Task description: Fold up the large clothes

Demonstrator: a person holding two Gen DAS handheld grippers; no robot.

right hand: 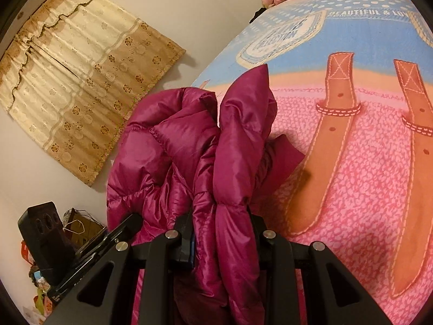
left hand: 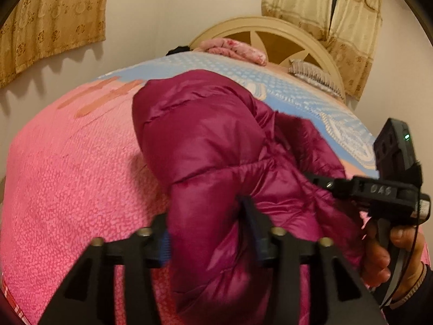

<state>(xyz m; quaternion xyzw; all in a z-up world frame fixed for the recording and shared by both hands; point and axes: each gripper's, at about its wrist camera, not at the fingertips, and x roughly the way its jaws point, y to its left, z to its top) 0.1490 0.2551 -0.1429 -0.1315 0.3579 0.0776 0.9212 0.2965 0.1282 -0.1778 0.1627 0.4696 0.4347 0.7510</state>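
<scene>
1. On the bed (left hand: 67, 176), over its pink and blue cover, lies the jacket (left hand: 205, 146), a magenta puffer, bunched and partly lifted at the near edge.

2. The left gripper (left hand: 207, 233) has a thick roll of the jacket between its jaws; the fabric fills the gap, but whether the pads press it or have let go I cannot tell.

3. The right gripper (right hand: 219, 233) is clenched on a gathered fold of the jacket, which rises straight out of its jaws.

4. From both tongs the jacket runs forward and away, its long axis pointing roughly toward the headboard (left hand: 270, 27).

5. Both hands are at the same near end, close beside each other; in the left view the right hand (left hand: 389, 254) shows just to the right of the cloth.

6. Neither is clearly nearer the bulk; the far end rests on the cover, well apart from both.

7. My judgement: the coming move turns on carrying the near end forward along that axis, over the far part.

8. Containers: none in use. Clutter (right hand: 40, 284) sits on the floor by the bed, too blurred to name.

9. A folded pink quilt (left hand: 235, 48) lies by the headboard.
</scene>
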